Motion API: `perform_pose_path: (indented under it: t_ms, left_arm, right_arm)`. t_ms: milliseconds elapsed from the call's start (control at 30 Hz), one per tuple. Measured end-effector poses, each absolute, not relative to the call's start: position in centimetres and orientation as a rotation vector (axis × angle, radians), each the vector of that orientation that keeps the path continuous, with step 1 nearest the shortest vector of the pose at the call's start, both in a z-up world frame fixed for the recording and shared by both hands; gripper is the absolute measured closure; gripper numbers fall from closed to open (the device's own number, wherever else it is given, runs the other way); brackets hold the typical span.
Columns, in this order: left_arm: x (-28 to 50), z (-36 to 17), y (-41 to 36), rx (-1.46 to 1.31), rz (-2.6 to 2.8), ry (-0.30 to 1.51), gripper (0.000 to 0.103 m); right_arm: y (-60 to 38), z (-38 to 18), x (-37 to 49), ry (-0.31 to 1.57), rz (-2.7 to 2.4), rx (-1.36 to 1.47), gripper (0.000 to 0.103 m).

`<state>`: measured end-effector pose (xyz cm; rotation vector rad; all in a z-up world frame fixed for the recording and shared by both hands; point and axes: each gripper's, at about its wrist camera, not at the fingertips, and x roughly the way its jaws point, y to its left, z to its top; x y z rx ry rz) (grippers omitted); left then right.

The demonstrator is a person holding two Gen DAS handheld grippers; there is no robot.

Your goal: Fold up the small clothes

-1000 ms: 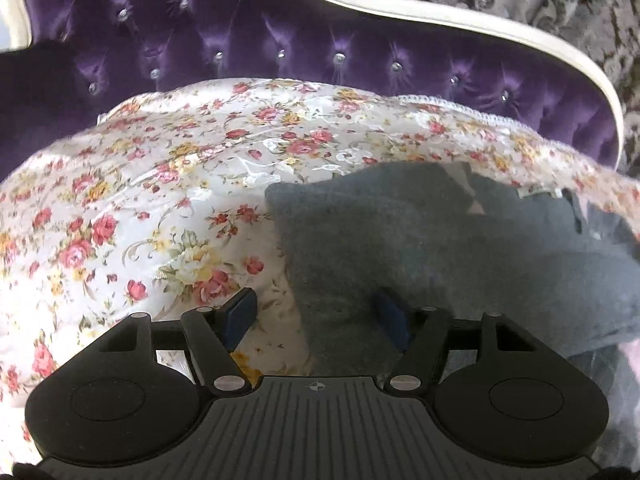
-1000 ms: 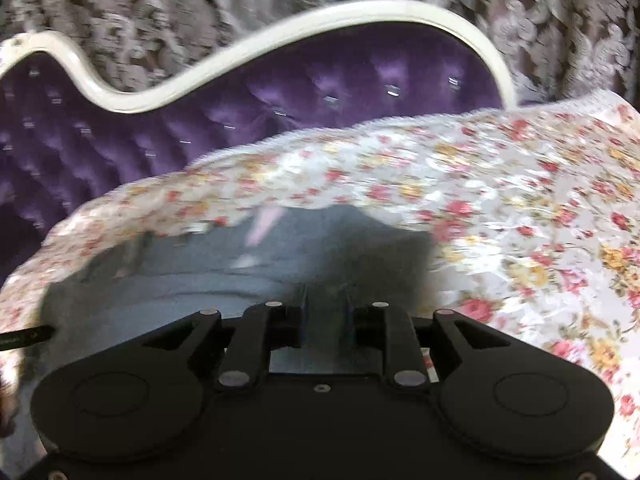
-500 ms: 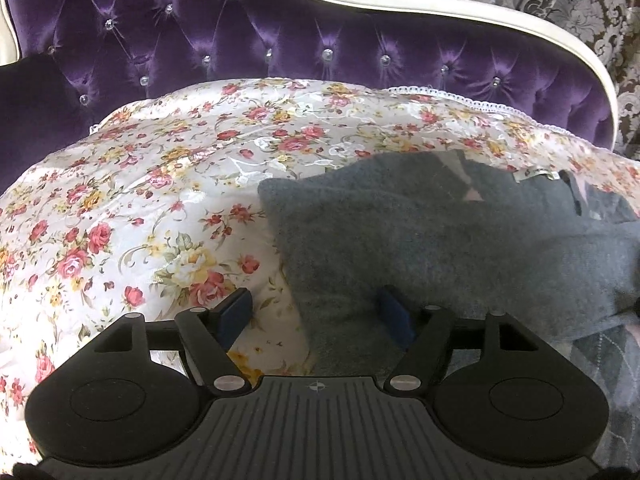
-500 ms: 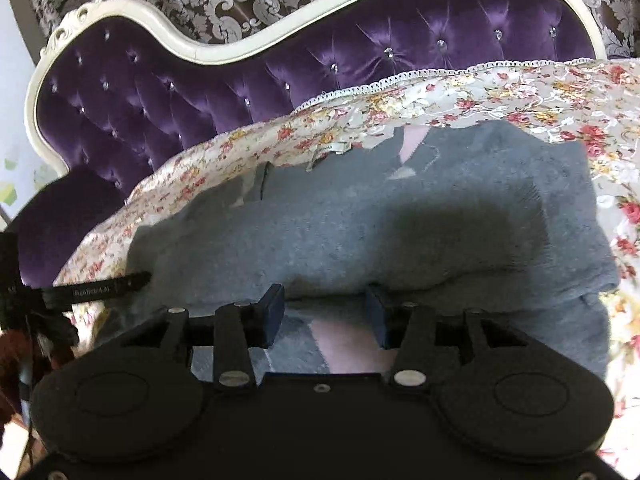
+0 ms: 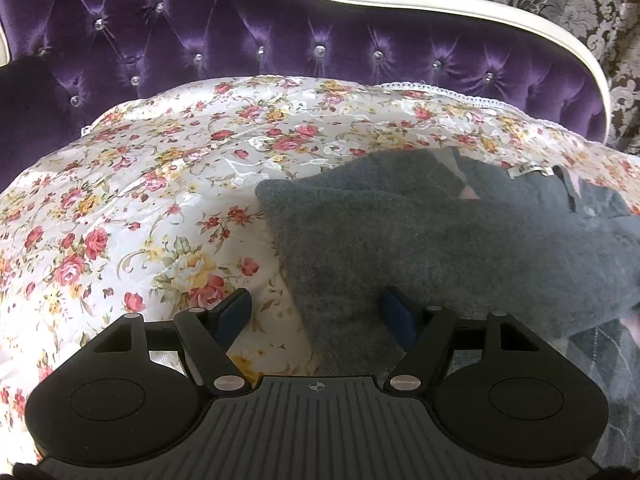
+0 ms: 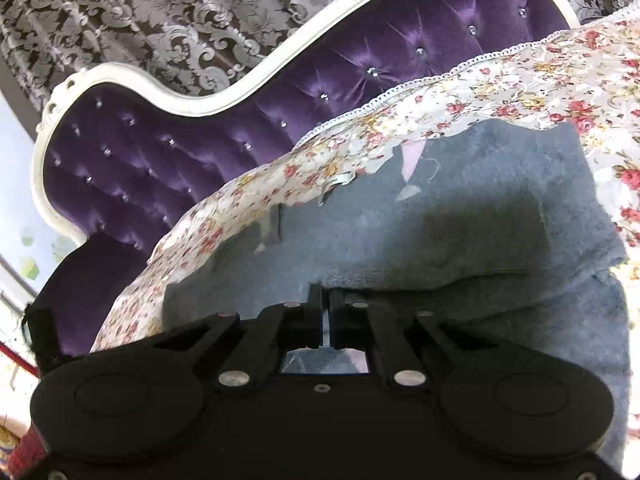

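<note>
A grey fleece garment (image 5: 440,240) lies partly folded on the floral cover (image 5: 140,208) of a purple sofa. My left gripper (image 5: 316,312) is open and straddles the garment's near left corner: the left fingertip (image 5: 234,310) is over the floral cover and the right fingertip (image 5: 394,314) rests on the grey cloth without pinching it. In the right wrist view the garment (image 6: 460,220) fills the middle, its folded edge running across just ahead of the fingers. My right gripper (image 6: 326,300) is shut, its tips pinching that near folded edge.
The tufted purple sofa back (image 5: 280,32) with its white frame (image 6: 200,100) rises behind the cover. Patterned curtains (image 6: 160,8) hang behind it. A white tag (image 5: 528,170) and a pink patch (image 6: 412,156) show at the garment's far edge. Bare floral cover lies to the left (image 5: 80,240).
The right gripper moved in to the fold's near edge, opened, then shut on it, and its view tilted. The left gripper stayed where it was, still open.
</note>
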<state>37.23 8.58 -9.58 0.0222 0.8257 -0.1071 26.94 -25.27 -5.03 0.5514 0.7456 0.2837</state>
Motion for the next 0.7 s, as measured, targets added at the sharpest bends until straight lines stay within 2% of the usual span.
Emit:
perform_pose_path:
  t_ms: [67,100,167,233,267,300,467,567,633,700]
  left_arm:
    - [37.1,-9.3,8.5,0.046,-0.110,0.826,0.032]
    - [36.9,-9.1,8.3,0.068,-0.108,0.823,0.033]
    - [36.4,-8.5,7.6,0.135,-0.102,0.805,0.034]
    - [35.7,-7.8,6.9,0.193,-0.103,0.772,0.034]
    - [35.3,-7.6,6.5,0.211,-0.106,0.752,0.034]
    - [35.1,-7.3,6.3,0.218,-0.115,0.735,0.034]
    - [35.1,-7.3,4.6,0.205,-0.148,0.701,0.034]
    - [36.0,-8.5,4.1,0.218,-0.128,0.738,0.034]
    - [36.2,-9.5,4.4,0.225,-0.106,0.766,0.030]
    - [36.0,-9.9,5.1,0.188,-0.093,0.751,0.021]
  right_arm:
    - [-25.1,-5.6,26.9,0.806,0.283,0.519,0.092]
    - [-25.0,-6.0,27.1,0.846,0.288,0.500,0.086]
    - [-25.3,-6.4,26.8,0.884,0.288,0.500,0.085]
    - [-25.7,-5.9,26.0,0.870,0.289,0.486,0.076]
    - [-25.8,-5.4,25.6,0.850,0.286,0.463,0.064]
    - [-25.8,-4.8,25.3,0.825,0.286,0.435,0.058]
    - [-26.5,-2.6,25.6,0.696,0.250,0.326,0.058]
    - [-26.6,-3.3,27.9,0.712,0.215,0.255,0.058]
    - [-26.2,-4.8,29.5,0.768,0.158,0.138,0.058]
    - [-26.2,-6.6,30.4,0.807,0.103,0.051,0.058]
